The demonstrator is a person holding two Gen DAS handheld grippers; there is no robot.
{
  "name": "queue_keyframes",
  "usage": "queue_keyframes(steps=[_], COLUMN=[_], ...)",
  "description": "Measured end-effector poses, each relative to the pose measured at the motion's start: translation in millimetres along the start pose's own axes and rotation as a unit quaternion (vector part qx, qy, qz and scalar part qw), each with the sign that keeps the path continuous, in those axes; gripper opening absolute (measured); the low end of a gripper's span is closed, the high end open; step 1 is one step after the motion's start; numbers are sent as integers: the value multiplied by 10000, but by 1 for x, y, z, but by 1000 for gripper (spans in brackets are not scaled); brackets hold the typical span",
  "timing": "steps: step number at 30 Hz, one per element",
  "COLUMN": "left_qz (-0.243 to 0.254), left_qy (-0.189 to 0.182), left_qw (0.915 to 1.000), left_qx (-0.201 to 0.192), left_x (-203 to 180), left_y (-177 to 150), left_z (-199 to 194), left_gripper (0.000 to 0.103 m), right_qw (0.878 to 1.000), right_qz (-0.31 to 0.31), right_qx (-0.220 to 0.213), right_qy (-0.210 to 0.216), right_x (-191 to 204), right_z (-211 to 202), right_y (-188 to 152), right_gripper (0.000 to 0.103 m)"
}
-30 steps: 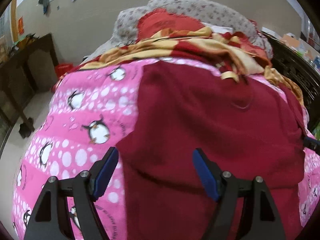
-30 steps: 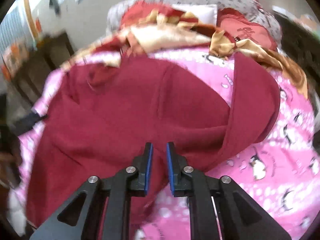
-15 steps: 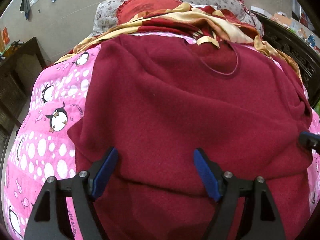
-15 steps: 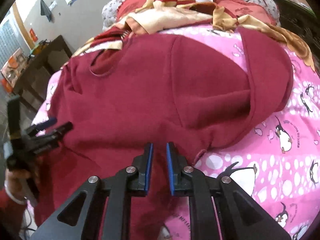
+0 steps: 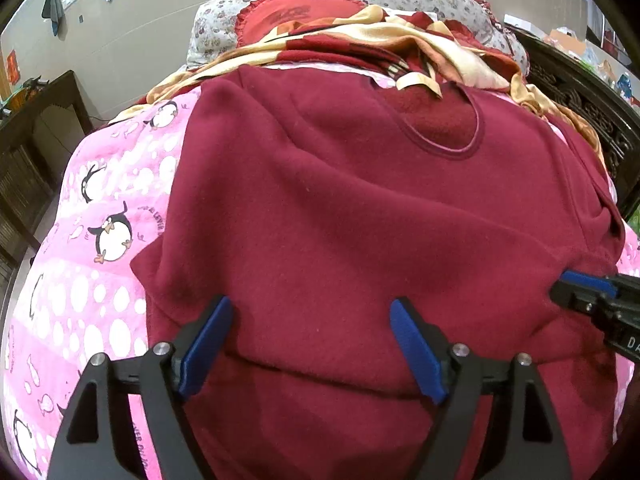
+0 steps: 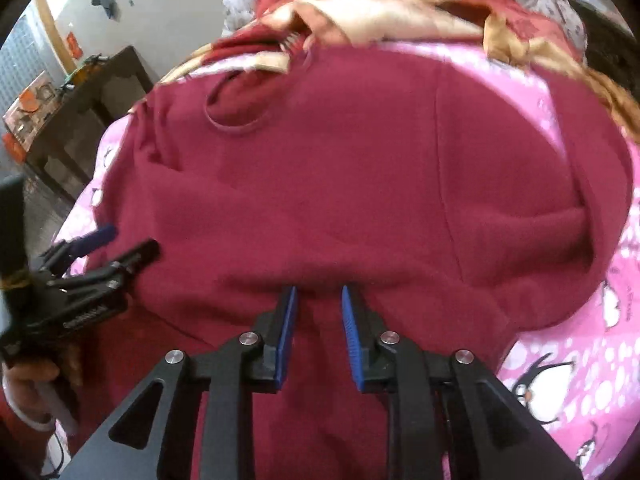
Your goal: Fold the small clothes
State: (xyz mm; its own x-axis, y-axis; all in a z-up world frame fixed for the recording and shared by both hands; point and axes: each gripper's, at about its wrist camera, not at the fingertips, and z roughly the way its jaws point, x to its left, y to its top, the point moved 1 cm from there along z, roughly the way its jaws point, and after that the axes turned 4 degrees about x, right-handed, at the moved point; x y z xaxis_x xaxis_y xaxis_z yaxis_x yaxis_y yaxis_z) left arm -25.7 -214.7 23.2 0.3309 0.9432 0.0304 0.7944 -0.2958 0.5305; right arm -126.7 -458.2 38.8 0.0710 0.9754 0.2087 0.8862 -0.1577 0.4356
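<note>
Left gripper (image 5: 308, 344) first: jaws spread wide, nothing between them, poised over the near hem of the maroon fleece top (image 5: 360, 220). The fabric runs from just under those jaws up ahead to the round neckline (image 5: 440, 136) at the far end, spread on the pink penguin quilt (image 5: 100, 240) of the bed. The risk on this side, I'd say, is the wide jaws coming down and biting a single layer only, or snagging quilt along with fleece at the left edge, just outside the left jaw.

Across to the right gripper (image 6: 318, 332): jaws parted a modest way with maroon cloth in the gap; whether they pinch it or merely straddle it I cannot tell, the view is blurred. If that gap is a release, the fold could slump back.

The top itself: thick, soft, fuzzy fleece, deep red, front up, a crease line running across just ahead of the left jaws and diagonal ripples over the chest. Beyond the right jaws and off to their right, a sleeve (image 6: 560, 220) looks turned in over the body, bulging in a rounded hump, not flat. That bulk could make the next fold lopsided. Beyond the neckline a crumpled red-and-yellow blanket (image 5: 380, 40) crowds the collar and might get caught up.
</note>
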Motion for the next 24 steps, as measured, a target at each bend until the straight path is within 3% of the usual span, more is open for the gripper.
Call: queue_keyframes(steps=[5,7,12,15,17,18,21,22,24], left_qz=[32,-10,13,151,105,78,-6,-11,18], left_qy=[-19,-100,-349,-306,-350,-364,-401,-404,-392], left_qw=[10000,9999,9994,9994,9993,9993,9991,9991,9992], left_qx=[-86,-133,49,65,87,94,106,100,103], left_x=[0,-1,-10,-14,-11,-11,-8,-8,-9], left_y=[3,5,8,7,6,7,7,7,7], left_z=[-11,-15,-11,-9,-7,-6,-4,-4,-3], left_gripper=[85,85,85,85,85,85,85,85,85], right_qw=[9998,9997,9998,9987,9966,9933,9828,9798,9790], right_qz=[93,150,66,186,373,558,949,1116,1408], right_qx=[-97,-178,-6,-418,-726,-834,-986,-919,-783], right_qy=[116,76,203,232,-148,-579,-1243,-1378,-1252], right_x=[-6,-13,-20,-36,-61,-82,-129,-147,-177], right_z=[-16,-20,-19,-47,-67,-75,-79,-76,-64], right_y=[1,0,1,15,33,47,78,90,112], right_gripper=[27,34,36,36,39,41,42,42,42])
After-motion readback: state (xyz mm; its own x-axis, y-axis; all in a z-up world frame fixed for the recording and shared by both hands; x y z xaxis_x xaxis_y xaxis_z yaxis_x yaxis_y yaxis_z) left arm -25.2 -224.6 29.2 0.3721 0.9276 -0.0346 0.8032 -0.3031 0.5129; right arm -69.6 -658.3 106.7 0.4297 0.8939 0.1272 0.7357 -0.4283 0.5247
